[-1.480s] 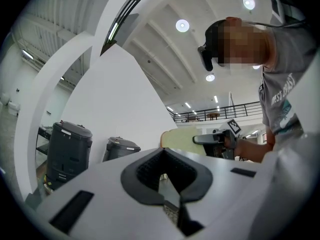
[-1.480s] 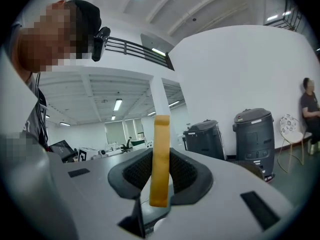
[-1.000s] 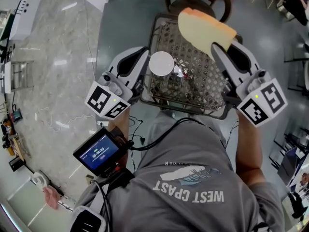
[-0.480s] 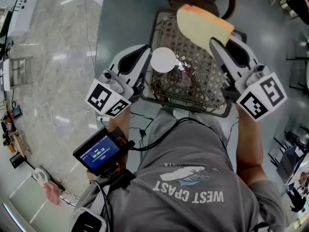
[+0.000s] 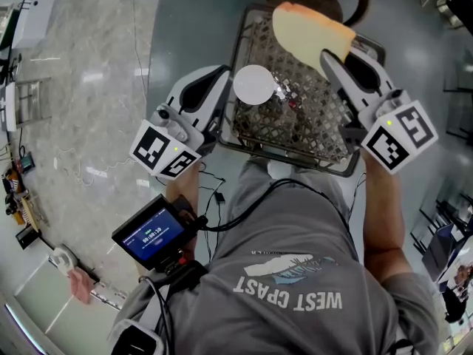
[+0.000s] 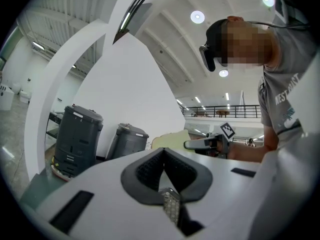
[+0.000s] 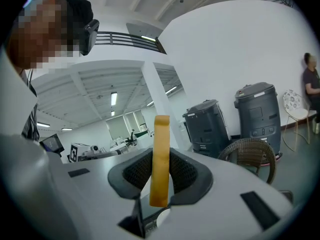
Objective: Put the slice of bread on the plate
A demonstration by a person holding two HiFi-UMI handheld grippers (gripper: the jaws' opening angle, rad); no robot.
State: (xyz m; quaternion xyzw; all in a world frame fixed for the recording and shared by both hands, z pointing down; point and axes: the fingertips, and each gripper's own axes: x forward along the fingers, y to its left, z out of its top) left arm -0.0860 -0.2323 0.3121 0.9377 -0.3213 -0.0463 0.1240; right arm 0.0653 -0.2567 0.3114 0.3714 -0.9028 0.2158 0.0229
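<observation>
A: Where do we have the slice of bread (image 5: 307, 32)?

B: In our right gripper (image 5: 330, 56), which is clamped on one end of it. The wide face sticks out free over the far right of the wire basket (image 5: 310, 120). Looking along the jaws, we see it edge-on between the pads (image 7: 137, 171).

A: Why pinch only the end?

B: We judge it leaves most of the slice clear to be laid flat, with no jaw underneath.

A: And the plate (image 5: 255, 85)?

B: It's small and white, and it seems to lie on the mesh to the left of the bread. The two are apart, so the slice is not yet on it.

A: Our left gripper (image 5: 222, 80)?

B: Its jaws are together, with nothing we can see between them. It sits beside the basket's left rim, near the plate. That may be to steady things, though we cannot tell whether it touches.
</observation>
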